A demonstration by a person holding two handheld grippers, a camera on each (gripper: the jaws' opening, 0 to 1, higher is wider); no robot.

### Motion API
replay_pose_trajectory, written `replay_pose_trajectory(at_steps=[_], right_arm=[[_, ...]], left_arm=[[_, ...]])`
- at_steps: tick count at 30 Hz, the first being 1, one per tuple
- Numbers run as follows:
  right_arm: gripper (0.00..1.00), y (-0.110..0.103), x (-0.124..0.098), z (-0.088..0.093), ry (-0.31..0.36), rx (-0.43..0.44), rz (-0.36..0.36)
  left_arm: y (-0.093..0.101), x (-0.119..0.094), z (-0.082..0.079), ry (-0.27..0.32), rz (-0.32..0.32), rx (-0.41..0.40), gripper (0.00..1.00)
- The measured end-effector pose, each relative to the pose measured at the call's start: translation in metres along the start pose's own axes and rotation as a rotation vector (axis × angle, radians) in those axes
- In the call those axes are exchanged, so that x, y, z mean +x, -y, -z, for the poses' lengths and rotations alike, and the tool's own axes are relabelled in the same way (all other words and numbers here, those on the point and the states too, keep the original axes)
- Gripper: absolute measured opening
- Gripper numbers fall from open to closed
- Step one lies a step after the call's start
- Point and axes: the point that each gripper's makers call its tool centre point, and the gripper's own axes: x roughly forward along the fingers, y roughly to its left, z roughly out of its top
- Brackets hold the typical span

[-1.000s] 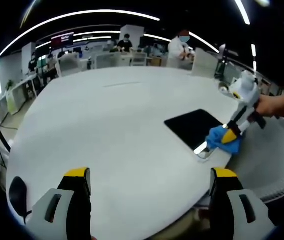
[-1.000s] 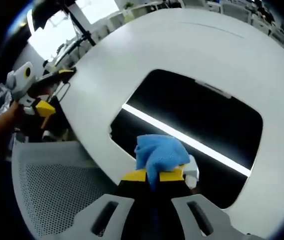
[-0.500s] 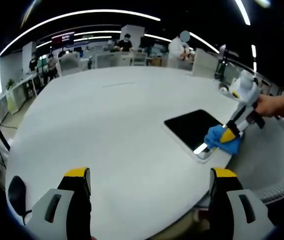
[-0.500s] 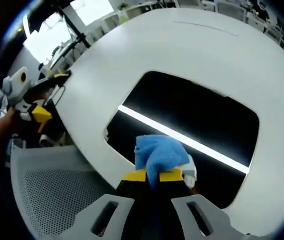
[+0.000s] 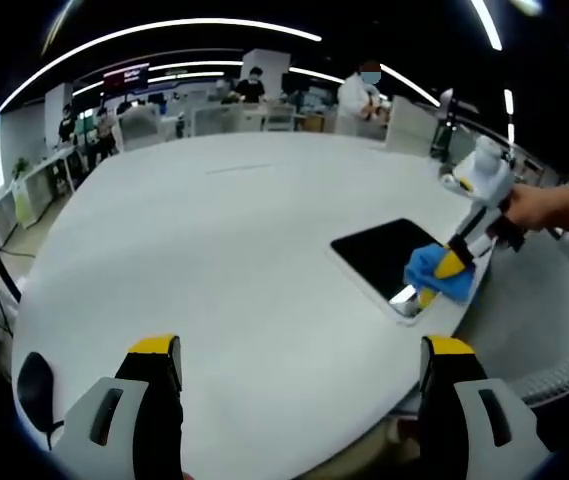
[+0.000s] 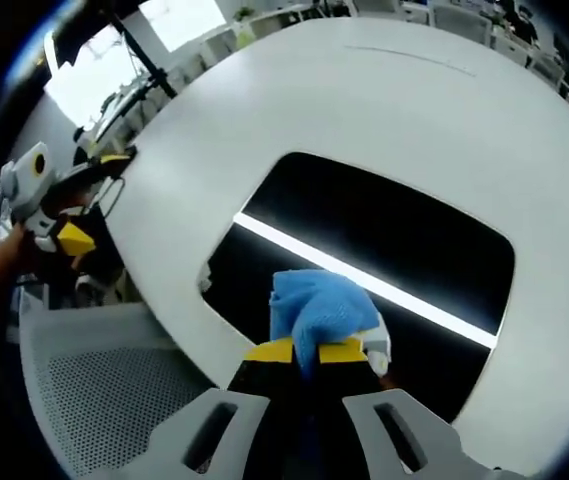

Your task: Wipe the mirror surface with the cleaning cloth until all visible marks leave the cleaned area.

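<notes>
In the left gripper view, we see the left gripper (image 5: 299,375) at the bottom edge with its yellow-tipped jaws standing wide apart and gripping nothing, above the near part of the large white table (image 5: 224,250). Further right on the table lies the mirror (image 5: 384,255), a dark flat rectangle near the table's right edge. At its near right corner, the right gripper (image 5: 442,268) presses the blue cleaning cloth (image 5: 434,275) against the surface, and a hand (image 5: 539,208) holds that gripper from the right. In the right gripper view, we see the left gripper (image 6: 79,205) at the far left, beside the table edge, with a white perforated chair seat (image 6: 104,390) below it. Toward the centre, the mirror (image 6: 404,245) lies flat on the table (image 6: 364,100) and reflects a bright ceiling light strip (image 6: 364,285) as a diagonal line. At the bottom centre, the right gripper (image 6: 309,352) has its jaws closed on the cleaning cloth (image 6: 314,310), which rests bunched on the near part of the mirror, touching the reflected strip.
</notes>
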Motion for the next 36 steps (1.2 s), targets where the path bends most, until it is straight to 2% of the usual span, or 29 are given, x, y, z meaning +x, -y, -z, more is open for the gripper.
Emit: replay_pose_trajectory(at_steps=[7,22,36], right_arm=[[0.00,0.007,0.003,-0.011,-0.001,0.001,0.006],[0.00,0.021,0.009,-0.033,-0.003,-0.010,0.024],[0.00,0.036,0.014,-0.059,0.012,-0.005,0.038]], left_arm=[[-0.003,-0.001,0.000,0.001,-0.002,-0.015,0.99],[-0.008,-0.002,-0.007,0.040,0.000,-0.095,0.99],[-0.008,-0.002,-0.010,0.058,-0.005,-0.117,0.99]])
